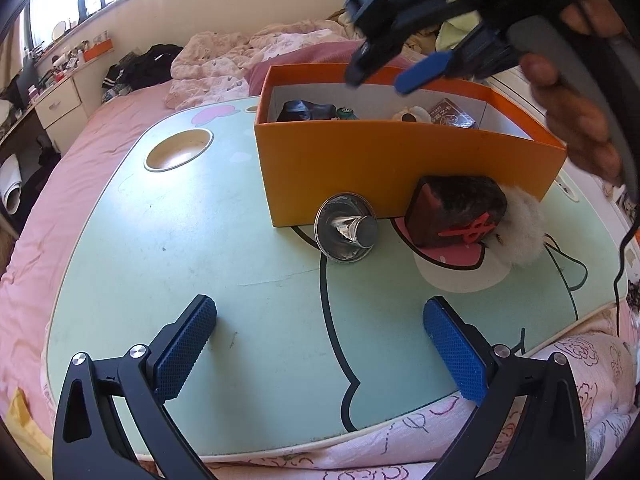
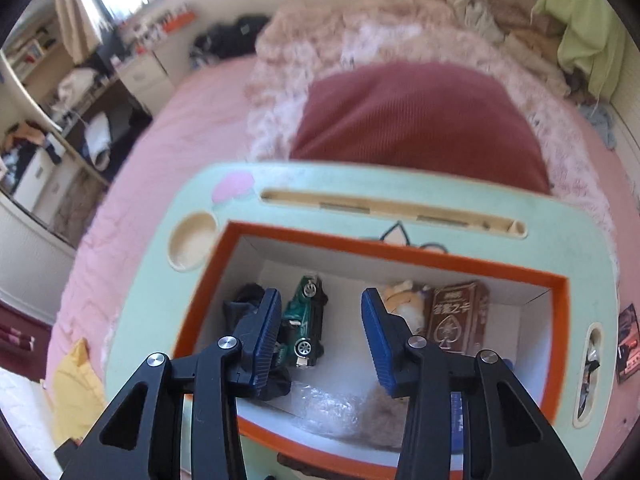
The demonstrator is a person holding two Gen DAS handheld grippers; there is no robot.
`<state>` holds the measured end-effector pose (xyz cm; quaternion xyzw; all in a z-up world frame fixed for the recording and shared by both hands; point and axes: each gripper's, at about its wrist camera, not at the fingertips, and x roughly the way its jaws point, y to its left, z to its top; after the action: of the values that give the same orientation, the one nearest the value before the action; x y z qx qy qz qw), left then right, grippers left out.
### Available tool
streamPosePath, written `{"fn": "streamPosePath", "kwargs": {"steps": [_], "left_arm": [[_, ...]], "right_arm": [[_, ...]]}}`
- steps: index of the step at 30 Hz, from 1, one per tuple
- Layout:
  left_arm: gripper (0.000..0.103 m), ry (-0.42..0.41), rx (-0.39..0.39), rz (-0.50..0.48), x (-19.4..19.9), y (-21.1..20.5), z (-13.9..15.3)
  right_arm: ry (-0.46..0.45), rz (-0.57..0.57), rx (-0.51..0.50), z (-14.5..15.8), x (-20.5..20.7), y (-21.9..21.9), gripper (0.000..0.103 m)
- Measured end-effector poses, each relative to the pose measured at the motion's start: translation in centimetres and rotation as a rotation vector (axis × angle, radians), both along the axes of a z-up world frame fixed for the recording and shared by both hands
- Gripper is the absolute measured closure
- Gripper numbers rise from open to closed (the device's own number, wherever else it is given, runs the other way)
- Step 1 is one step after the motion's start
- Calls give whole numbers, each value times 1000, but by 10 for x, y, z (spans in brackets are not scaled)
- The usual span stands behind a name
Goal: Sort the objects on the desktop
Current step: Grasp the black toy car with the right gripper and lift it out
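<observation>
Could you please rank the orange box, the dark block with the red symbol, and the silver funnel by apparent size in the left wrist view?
1. Orange box, clearly largest.
2. Dark block.
3. Silver funnel, somewhat smaller than the block; both sit about equally near.

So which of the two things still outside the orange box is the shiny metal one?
The round metal piece left of the dark fluffy-edged block; it alone is reflective with a central knob.

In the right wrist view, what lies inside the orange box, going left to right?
Black bundle → green toy car → cream plush toy → brown card box.
</observation>
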<state>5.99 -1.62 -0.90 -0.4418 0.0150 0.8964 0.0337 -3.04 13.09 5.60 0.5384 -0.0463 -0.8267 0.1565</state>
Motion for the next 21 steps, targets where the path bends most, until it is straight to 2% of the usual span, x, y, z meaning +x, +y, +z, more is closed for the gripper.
{"fn": "streamPosePath", "kwargs": {"steps": [7,9,11,15,21], "left_arm": [[0,0,1,-2,0,2,1],[0,-1,1,-2,0,2,2],[0,1,1,-3,1,1,3],[0,1,1,-4,1,2,3],[0,1,1,-4,1,2,3]], "right_arm": [[-111,41,35,-36,-8,-17,61],[-107,25,71,-40,-9,-17,72],[-80,32,102,-41,-9,-18,74],[-32,2,-1,-31,-5,0,75],[104,-25,-147,20,33,43,76]]}}
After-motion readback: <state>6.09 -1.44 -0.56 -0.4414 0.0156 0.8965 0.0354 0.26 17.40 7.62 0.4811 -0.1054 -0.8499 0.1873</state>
